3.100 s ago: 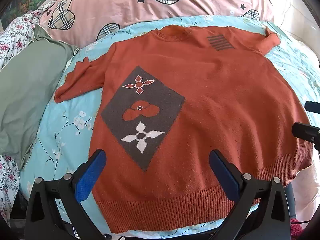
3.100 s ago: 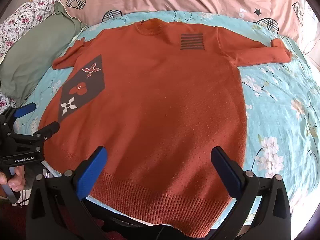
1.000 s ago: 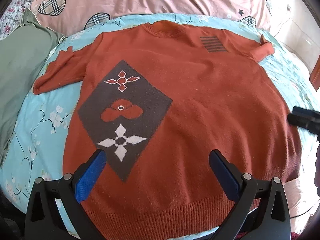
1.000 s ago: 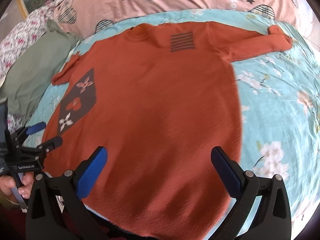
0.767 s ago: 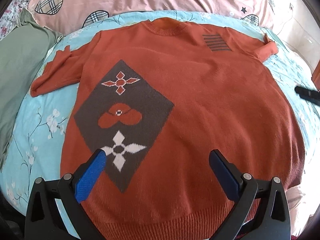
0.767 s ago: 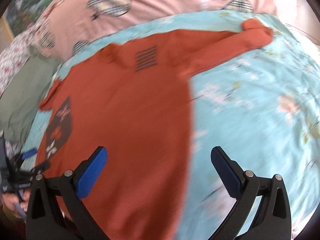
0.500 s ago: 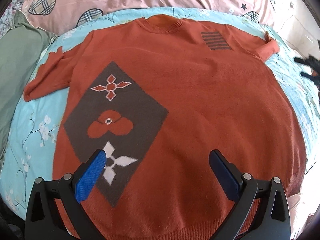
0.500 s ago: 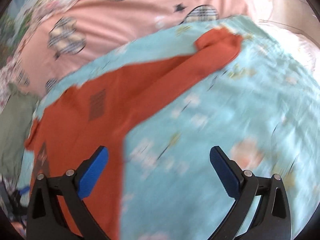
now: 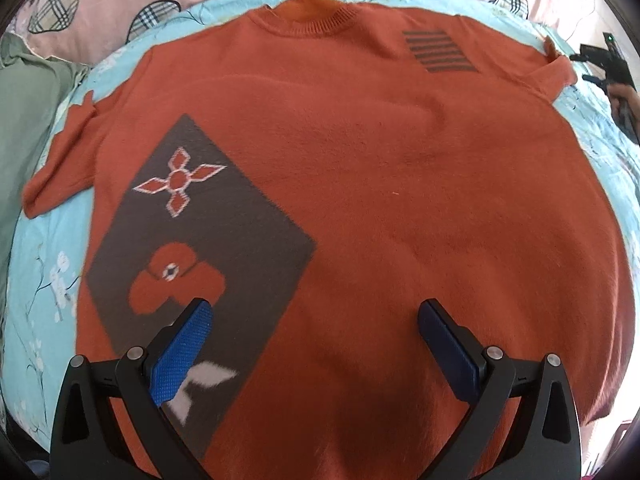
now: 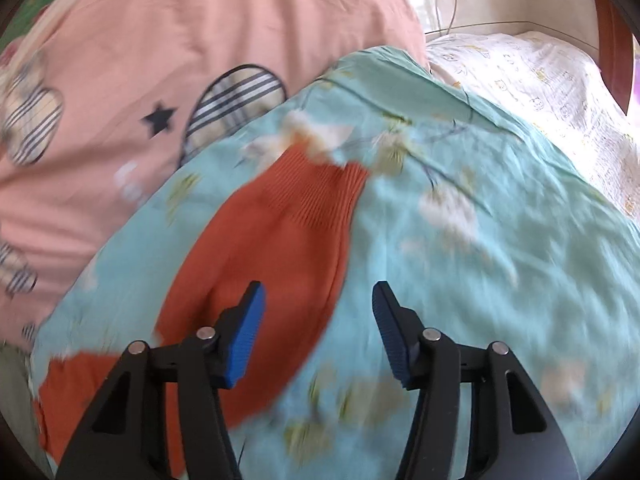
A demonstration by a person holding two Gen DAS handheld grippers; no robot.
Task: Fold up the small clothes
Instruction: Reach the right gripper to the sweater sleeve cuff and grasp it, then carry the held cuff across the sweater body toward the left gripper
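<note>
1. The light blue cotton bedspread printed with pale blossoms and thin branches (image 9: 52,264) covers the bed as a smooth, faintly creased sheet; in the right wrist view it fills the field from 12 round to 6 o'clock.
2. The salmon-pink quilt with plaid hearts and small dark stars (image 10: 132,80) lies in soft folds at 10 to 12 o'clock in both views, touching the bedspread's far edge.
3. The rust-orange knitted sweater (image 9: 400,184) lies flat, front up, on the bedspread and takes up most of the left wrist view. Its knit looks fuzzy, with a ribbed round collar at 12 o'clock.
4. The dark grey diamond panel knitted with flower motifs (image 9: 224,240) sits at 8 o'clock on the sweater.
5. The sweater's long right-hand sleeve with a ribbed cuff (image 10: 288,232) runs from 7 o'clock toward the centre of the right wrist view, which is motion-blurred.
6. The left gripper (image 9: 312,344), black arms with blue textured pads, is spread wide above the sweater's lower body, pinching nothing.
7. The right gripper (image 10: 318,332) has just been closing and stands about half spread; the sleeve's edge lies below the gap, the pads not pressing it.
8. The dark striped rectangle patch (image 9: 440,50) marks the chest at 1 o'clock.
</note>
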